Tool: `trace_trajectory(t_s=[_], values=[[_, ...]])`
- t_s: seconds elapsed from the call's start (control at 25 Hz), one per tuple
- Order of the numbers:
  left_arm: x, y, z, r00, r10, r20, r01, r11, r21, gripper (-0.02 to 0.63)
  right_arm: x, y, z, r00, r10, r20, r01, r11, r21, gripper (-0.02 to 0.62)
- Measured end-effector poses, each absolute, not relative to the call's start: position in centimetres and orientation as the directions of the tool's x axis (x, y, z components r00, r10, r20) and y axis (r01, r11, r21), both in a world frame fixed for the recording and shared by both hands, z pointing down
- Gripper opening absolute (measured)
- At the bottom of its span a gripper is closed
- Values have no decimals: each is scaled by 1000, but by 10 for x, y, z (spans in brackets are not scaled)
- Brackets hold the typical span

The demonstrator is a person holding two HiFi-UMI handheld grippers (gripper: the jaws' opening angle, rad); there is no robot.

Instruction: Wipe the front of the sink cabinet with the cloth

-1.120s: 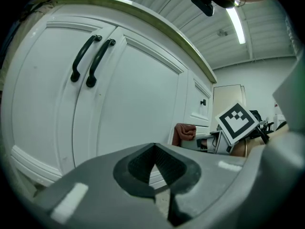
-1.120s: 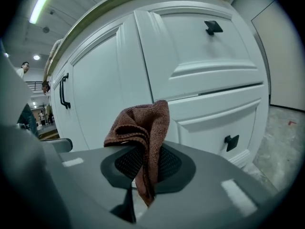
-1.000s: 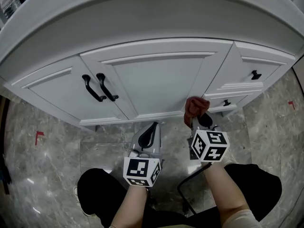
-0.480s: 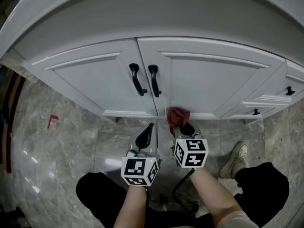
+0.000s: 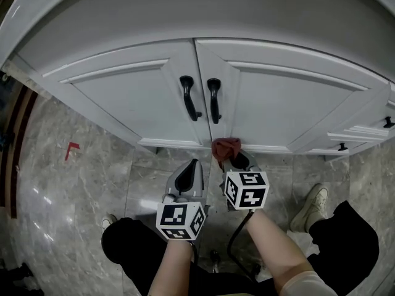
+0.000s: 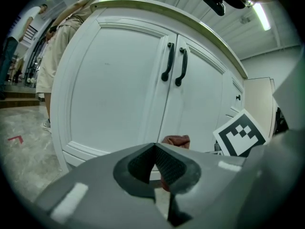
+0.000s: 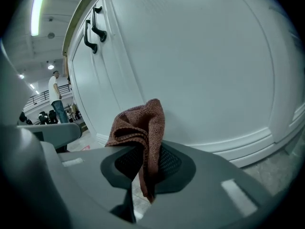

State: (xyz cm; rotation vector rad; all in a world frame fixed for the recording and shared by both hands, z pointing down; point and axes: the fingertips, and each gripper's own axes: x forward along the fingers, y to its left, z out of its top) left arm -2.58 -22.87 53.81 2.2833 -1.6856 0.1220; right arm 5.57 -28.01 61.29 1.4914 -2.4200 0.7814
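My left gripper [image 5: 195,163] and right gripper [image 5: 237,159] are grey with black ribbed pads [image 6: 170,165], each bearing a white cube [image 5: 180,221] of black square markers. A black cable [image 5: 233,242] trails behind. I wear black trousers [image 5: 126,248] and a white shoe [image 5: 313,201].

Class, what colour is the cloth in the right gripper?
Reddish brown; the cloth shows best in the right gripper view.

I can't make out any words, numbers or brand names. The only markings I see are black-and-white square patterns on the marker cubes [image 5: 181,221], one cube on the left gripper [image 5: 195,164] and one on the right gripper [image 5: 238,160], and a red corner mark [image 5: 72,149] on the floor [image 5: 62,196].
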Motion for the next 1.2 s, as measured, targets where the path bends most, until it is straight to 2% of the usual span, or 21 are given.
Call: trace_trajectory(t_s=[0.88,1.2], values=[[116,-238,552,512,-825,241,-855,-462,236,0,256,-271,618,-185,-851,491,-969,76,-233,83],[137,-227,553,552,-800,236,-830,-501,245,0,287,-251,619,-120,-855,505,-974,4,-224,81]])
